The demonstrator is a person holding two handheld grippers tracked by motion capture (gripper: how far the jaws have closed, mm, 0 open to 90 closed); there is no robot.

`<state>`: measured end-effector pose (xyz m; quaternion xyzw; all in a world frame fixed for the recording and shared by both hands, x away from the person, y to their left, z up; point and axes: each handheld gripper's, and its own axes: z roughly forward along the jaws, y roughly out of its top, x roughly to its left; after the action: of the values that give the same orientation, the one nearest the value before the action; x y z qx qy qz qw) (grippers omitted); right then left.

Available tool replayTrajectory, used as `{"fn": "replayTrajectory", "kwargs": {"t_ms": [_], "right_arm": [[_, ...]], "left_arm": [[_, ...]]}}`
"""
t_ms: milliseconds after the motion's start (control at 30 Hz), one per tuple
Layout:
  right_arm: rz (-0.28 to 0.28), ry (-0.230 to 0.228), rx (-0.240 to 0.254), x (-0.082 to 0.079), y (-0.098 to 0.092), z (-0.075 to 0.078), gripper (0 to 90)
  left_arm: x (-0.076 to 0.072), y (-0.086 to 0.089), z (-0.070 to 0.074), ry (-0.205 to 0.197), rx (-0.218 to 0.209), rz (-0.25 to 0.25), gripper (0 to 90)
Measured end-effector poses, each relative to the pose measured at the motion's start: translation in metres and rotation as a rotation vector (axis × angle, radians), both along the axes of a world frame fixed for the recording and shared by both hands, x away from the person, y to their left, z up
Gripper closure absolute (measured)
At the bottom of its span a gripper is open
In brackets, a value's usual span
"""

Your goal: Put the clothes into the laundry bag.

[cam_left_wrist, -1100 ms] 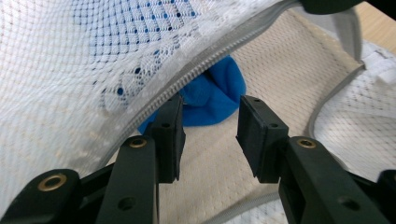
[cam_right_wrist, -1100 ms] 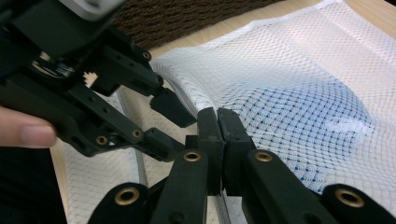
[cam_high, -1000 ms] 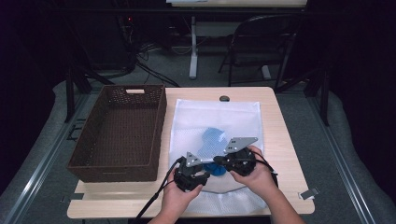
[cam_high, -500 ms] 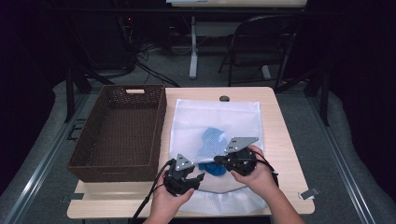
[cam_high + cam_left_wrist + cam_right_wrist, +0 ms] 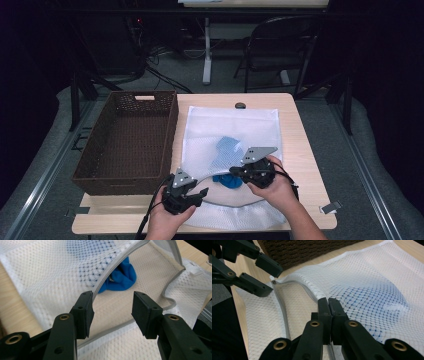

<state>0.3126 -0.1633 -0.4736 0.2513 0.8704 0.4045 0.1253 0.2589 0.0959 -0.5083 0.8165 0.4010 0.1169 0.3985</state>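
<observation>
A white mesh bag (image 5: 235, 125) lies flat on the table with a blue cloth (image 5: 227, 147) inside it, darker blue at the bag's mouth (image 5: 122, 277). My right gripper (image 5: 235, 172) is shut on the bag's upper zipper edge (image 5: 312, 293) and holds it lifted, so the mouth gapes. My left gripper (image 5: 202, 192) hovers at the bag's near left corner, in front of the mouth. Its jaws have just been opening and now stand apart (image 5: 112, 308) with nothing pinched between the pads. It also shows in the right gripper view, at the upper left (image 5: 273, 281).
An empty brown wicker basket (image 5: 127, 145) stands left of the bag, its wall close behind my left gripper (image 5: 307, 247). The table's near edge (image 5: 200, 227) runs just below both hands. A small dark knob (image 5: 240, 105) sits at the table's far edge.
My left gripper has drawn away from the right one, leftward and toward the near edge, and its jaws have spread. The right gripper has kept still, holding the bag's edge.
</observation>
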Motion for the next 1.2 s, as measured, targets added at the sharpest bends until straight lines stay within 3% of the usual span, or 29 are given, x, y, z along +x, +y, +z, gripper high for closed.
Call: {"fn": "replayTrajectory", "kwargs": {"t_ms": [133, 400, 467, 567, 800, 1200], "right_arm": [[-0.001, 0.001, -0.001, 0.000, 0.000, 0.000, 89.1], [0.001, 0.000, -0.004, -0.001, 0.000, 0.001, 89.1], [0.001, 0.000, -0.004, -0.001, 0.000, 0.001, 89.1], [0.001, 0.000, -0.004, -0.002, 0.000, 0.001, 89.1], [0.004, 0.004, -0.014, -0.002, 0.002, 0.001, 89.1], [0.019, 0.021, -0.045, -0.005, 0.006, 0.003, 89.1]], "left_arm": [[-0.004, 0.010, -0.001, 0.001, -0.011, -0.011, 51.9], [-0.012, 0.023, -0.007, -0.002, 0.003, 0.019, 50.3], [-0.014, 0.027, -0.007, -0.007, -0.006, 0.032, 52.0], [-0.015, 0.031, -0.008, 0.016, -0.043, 0.037, 56.5], [-0.019, 0.037, -0.009, -0.010, -0.030, 0.044, 57.3], [-0.019, 0.043, -0.012, -0.013, -0.028, 0.062, 55.0]]}}
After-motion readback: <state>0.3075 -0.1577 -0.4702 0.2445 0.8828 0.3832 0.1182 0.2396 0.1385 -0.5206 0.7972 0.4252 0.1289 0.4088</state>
